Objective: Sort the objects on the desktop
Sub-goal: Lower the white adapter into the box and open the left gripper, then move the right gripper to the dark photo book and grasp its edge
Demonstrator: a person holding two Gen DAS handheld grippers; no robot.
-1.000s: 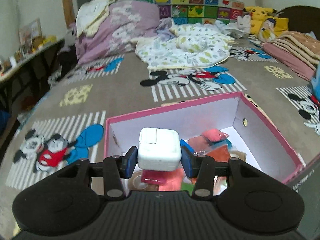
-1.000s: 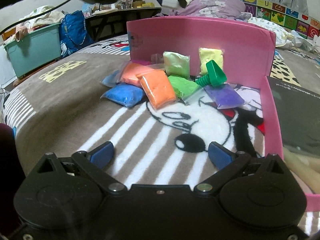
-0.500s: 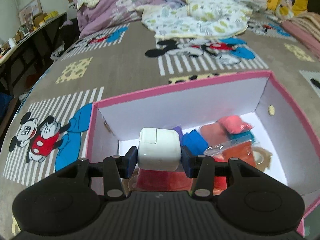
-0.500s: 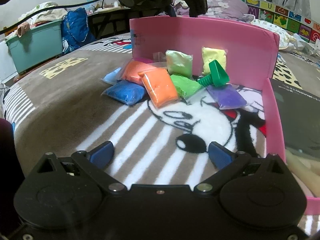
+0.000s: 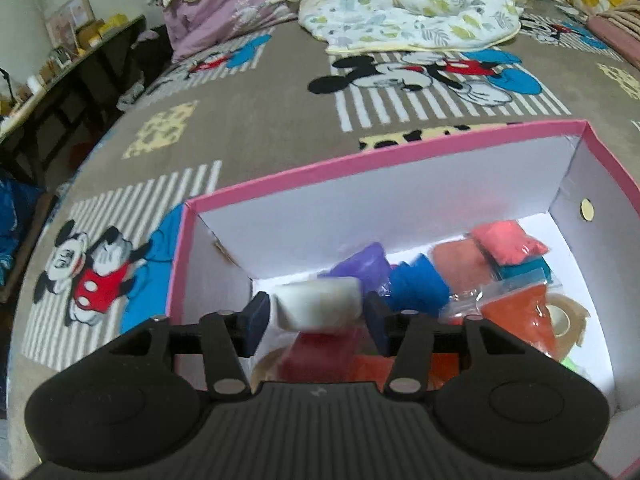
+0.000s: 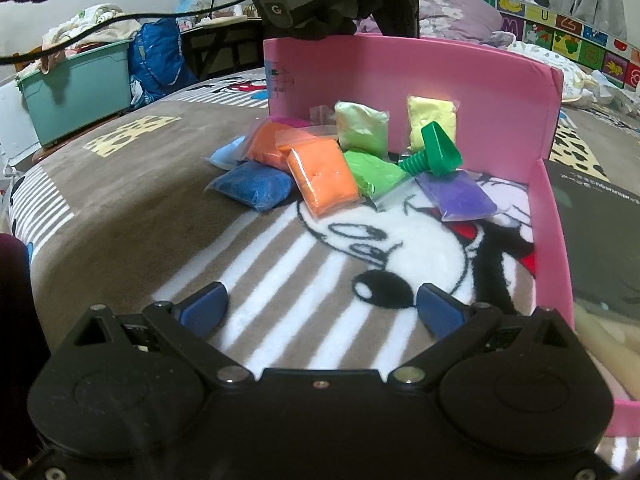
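My left gripper (image 5: pixel 316 320) hangs over the pink box (image 5: pixel 400 144). Its jaws have parted, and the white charger block (image 5: pixel 318 308) is blurred and tilted between them, slipping down into the box. Several clay packets lie inside, among them a blue one (image 5: pixel 418 290) and a red one (image 5: pixel 508 240). My right gripper (image 6: pixel 320 308) is open and empty, low over the blanket. In front of it lie coloured clay packets, an orange one (image 6: pixel 324 176) and a purple one (image 6: pixel 456 196), and a green plastic screw (image 6: pixel 434 152), against the box's pink wall (image 6: pixel 400 76).
A tape roll (image 5: pixel 560 320) lies at the box's right side. A dark book (image 6: pixel 600 232) lies right of the pink lid rim. A teal bin (image 6: pixel 76 88) stands at the far left. Pillows and quilts (image 5: pixel 412 20) lie at the bed's far end.
My left gripper moved forward and down over the box, then opened. The white charger has come loose and is dropping. My right gripper has stayed put.
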